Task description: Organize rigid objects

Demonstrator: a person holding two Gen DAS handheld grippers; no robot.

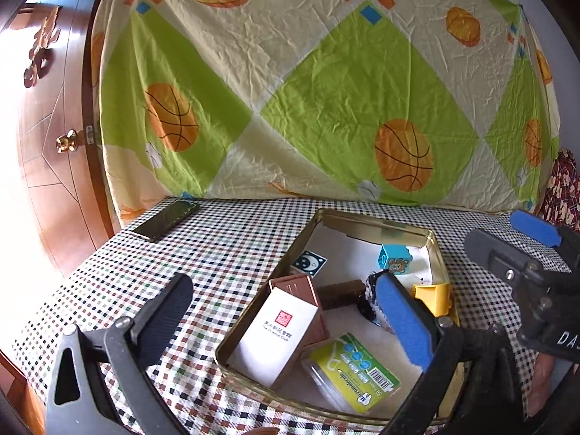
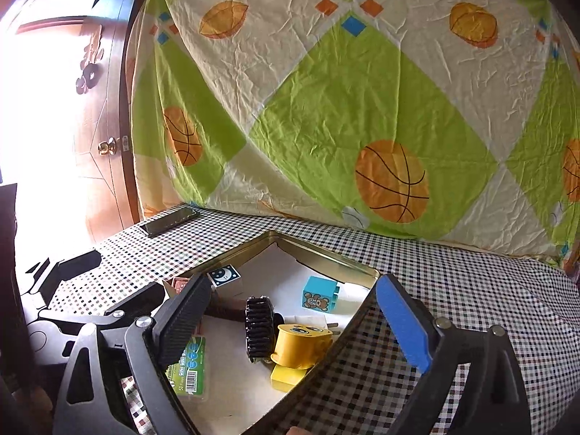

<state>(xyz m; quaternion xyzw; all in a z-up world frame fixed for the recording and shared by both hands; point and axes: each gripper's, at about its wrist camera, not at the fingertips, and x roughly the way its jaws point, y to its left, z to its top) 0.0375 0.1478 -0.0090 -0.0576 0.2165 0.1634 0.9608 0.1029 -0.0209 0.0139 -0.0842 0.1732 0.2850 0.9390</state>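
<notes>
Your left gripper [image 1: 290, 311] hangs with jaws spread wide and nothing between the pads; your right gripper [image 2: 293, 311] is likewise released and empty. No earlier view is at hand, so only this stance can be told.

The tin [image 1: 366, 223] sits on the checked cloth [image 1: 217, 239], its long axis running away from you toward the sheet [image 1: 308, 72], one far corner pointing that way in the right view. Inside it, the box [image 1: 286, 330] lies tilted on its side, long axis running from near-left up to far-right, its brown end pointing toward the far side of the tin. The green pack [image 1: 353, 369] lies flat just beside it at the near rim. The brush [image 2: 258, 330] stands on edge in the middle, its brown handle reaching left. The yellow piece [image 2: 301, 344] touches the brush on the right (near the tin's right wall). The blue block [image 2: 319, 295] stands upright, apart, toward the far corner; the moon cube [image 2: 224, 276] sits by the left wall.

The tin's far floor is bare white. Left of the tin the cloth is open up to the phone [image 1: 166, 219], which lies near the table's far-left edge. Right of the tin the cloth is bare too.
</notes>
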